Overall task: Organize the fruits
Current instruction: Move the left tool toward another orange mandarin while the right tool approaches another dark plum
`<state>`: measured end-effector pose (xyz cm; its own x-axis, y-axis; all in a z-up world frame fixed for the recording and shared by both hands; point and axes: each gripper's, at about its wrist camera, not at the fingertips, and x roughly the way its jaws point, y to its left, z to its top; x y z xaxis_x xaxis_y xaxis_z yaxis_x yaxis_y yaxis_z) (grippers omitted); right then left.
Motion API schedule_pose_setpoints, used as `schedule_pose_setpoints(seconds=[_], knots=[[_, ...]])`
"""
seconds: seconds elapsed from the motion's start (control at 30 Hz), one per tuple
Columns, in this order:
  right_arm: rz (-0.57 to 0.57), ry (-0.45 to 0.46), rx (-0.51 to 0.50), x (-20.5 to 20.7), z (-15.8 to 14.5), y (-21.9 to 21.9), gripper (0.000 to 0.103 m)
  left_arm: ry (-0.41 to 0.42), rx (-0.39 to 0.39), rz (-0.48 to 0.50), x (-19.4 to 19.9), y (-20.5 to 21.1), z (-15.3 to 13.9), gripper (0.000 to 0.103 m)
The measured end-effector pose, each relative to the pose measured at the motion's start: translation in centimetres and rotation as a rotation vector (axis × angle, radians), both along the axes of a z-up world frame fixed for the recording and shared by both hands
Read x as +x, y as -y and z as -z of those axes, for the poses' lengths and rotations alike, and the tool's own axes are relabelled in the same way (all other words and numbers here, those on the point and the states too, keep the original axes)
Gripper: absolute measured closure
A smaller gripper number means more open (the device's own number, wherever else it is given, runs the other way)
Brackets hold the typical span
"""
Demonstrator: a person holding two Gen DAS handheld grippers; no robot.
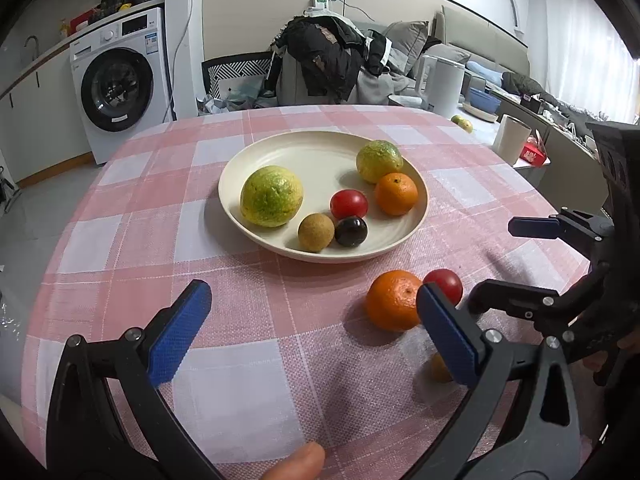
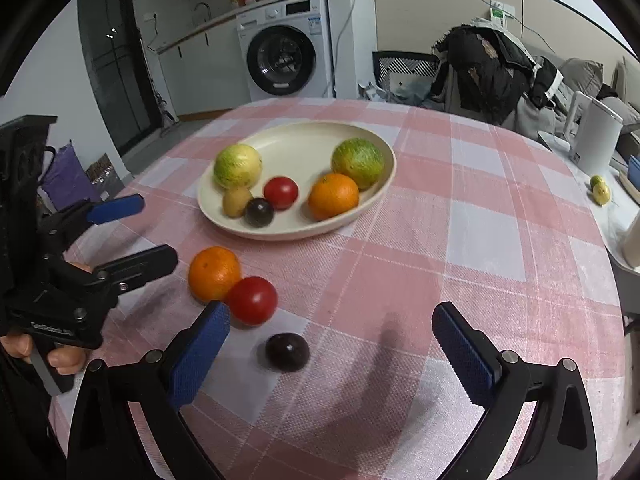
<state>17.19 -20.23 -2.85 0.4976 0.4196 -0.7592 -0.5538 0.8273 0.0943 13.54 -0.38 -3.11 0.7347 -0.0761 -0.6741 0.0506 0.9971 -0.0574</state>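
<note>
A: What is seen at the left of the right wrist view?

B: The left gripper point(image 2: 154, 232) is held released at the left edge, nothing between its fingers. Just right of it, at lower centre-left, a loose tangerine point(image 2: 214, 273) and a red tomato point(image 2: 252, 300) lie touching on the tabletop point(image 2: 480, 240). A dark plum point(image 2: 287, 351) lies apart below them, between the spread fingers of the right gripper point(image 2: 332, 344), which is likewise released and empty.

A: And the plate?

B: The cream plate point(image 2: 384, 184) is placed above centre and is already loaded: two green-yellow citrus fruits, a small tan fruit, a dark plum, a tomato and a tangerine. A further small yellowish fruit point(image 1: 438, 368) is glimpsed in the left wrist view, half hidden behind that gripper's right finger.

A: Which step is judged to be in hand?

B: Probably the dark plum, since it is already framed by the right gripper. The fingers should be lowered level on both sides, closed gently on the widest part, and the plum lifted straight up, so that it is not squeezed sideways and rolled.

A: Where should it be released?

B: In the bare middle of the plate, set down low so the fruit there is not knocked.
</note>
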Motion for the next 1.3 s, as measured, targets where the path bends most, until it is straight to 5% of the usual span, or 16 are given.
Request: schedule_pose_setpoints(seconds=[0.5, 0.63, 0.93, 1.1, 1.3], knots=[[-0.022, -0.034, -0.025, -0.3, 0.9, -0.6, 0.002, -0.021, -0.005, 0.005, 0.2, 0.0, 0.4, 0.001], [-0.047, -0.06, -0.014, -0.2, 1.0, -0.7, 0.022, -0.021, -0.018, 0.015, 0.2, 0.0, 0.4, 0.001], [-0.106, -0.095, 0.012, -0.7, 1.4, -1.1, 0.047, -0.028, -0.045, 0.052, 0.1, 0.0, 0.3, 0.006], [-0.135, -0.102, -0.005, -1.2, 1.6, -1.5, 0.048, -0.027, -0.035, 0.081, -0.1, 0.6, 0.2, 0.007], [-0.144, -0.092, -0.029, -1.5, 1.5, -1.4, 0.064, -0.047, -0.03, 0.1, 0.0, 1.2, 0.5, 0.007]])
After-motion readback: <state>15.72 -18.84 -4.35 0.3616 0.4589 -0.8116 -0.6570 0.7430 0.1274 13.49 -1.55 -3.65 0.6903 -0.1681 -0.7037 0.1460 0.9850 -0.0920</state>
